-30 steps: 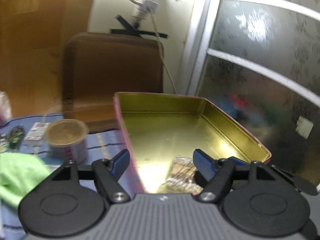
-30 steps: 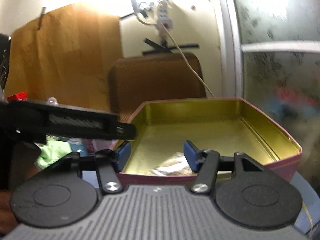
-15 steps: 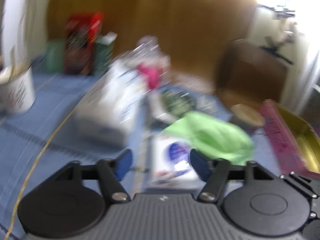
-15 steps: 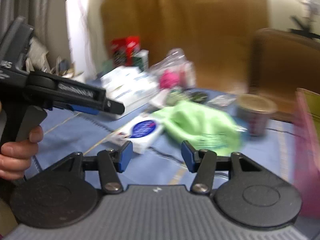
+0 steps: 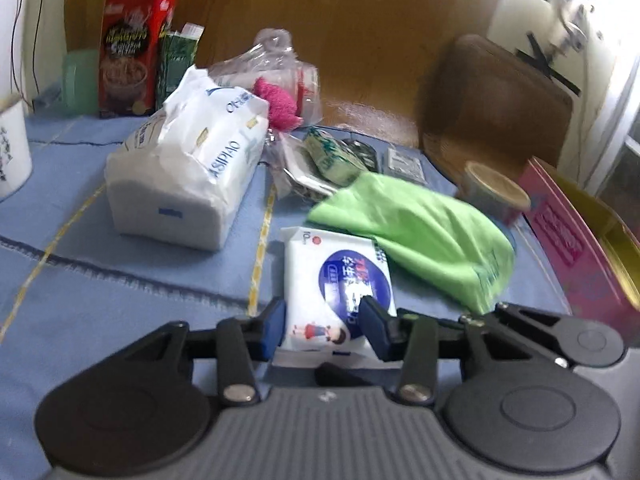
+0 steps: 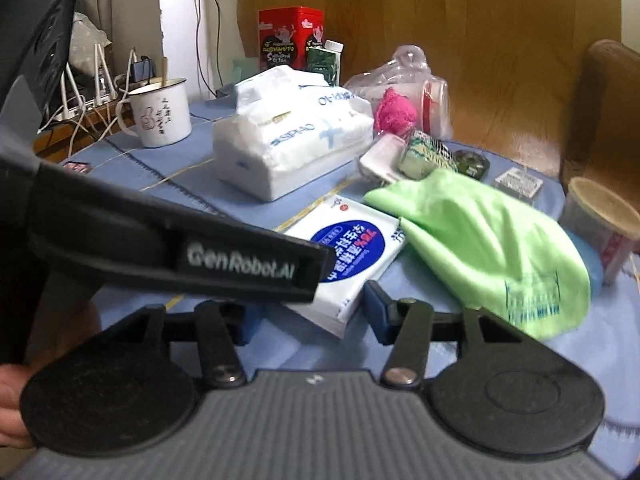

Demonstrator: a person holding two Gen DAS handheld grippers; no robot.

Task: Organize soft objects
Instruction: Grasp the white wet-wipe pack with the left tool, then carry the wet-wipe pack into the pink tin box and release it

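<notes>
Wet-wipe packet (image 5: 340,288), white with a blue oval label: laid flat on the blue tablecloth (image 5: 120,280), its far right corner tucked just under the green cloth (image 5: 416,232). Large white tissue pack (image 5: 188,168) stands behind to the left; pink-walled tin (image 5: 560,240) is seen at the right edge.

Left gripper (image 5: 322,328): jaws have just been closing, the packet's near end lying between them. The pads appear beside the wrapper's edges, but firm pressure cannot be confirmed; it is read as not yet clamped.

Right gripper (image 6: 308,316): jaws half parted, nothing gripped; the packet's near corner is seen just ahead, and its left finger is hidden behind the left tool's body.

Risks, as judged:
- A slippery, flat wrapper could be squeezed out or merely pinched at the film, so that the packet sags or drops when lifted.
- The overlapping green cloth could be dragged along.
- The two tools are crowded at one packet; a collision could be caused.
- Motion blur leaves contact uncertain.
</notes>
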